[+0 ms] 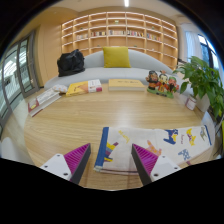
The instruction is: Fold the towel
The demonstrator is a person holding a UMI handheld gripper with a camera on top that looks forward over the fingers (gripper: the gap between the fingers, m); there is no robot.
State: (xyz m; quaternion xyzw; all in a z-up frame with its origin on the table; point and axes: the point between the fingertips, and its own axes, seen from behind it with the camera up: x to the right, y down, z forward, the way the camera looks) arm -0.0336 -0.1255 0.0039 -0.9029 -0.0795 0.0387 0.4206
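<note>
A round, pale wooden surface [95,115] fills the foreground. Behind it stand a wooden wall shelf [118,32] and a grey sofa [105,72] with a yellow cushion [117,57]. The white printed towel with a blue edge [150,145] lies flat on the surface between and just ahead of the gripper [112,160], whose pink-padded fingers stand wide apart, holding nothing.

Lighting: bright, even, warm; ceiling lamp [126,3] overhead, daylight through windows [14,72]. Shadows soft. Strong fisheye curvature toward edges. Slight overall softness.
</note>
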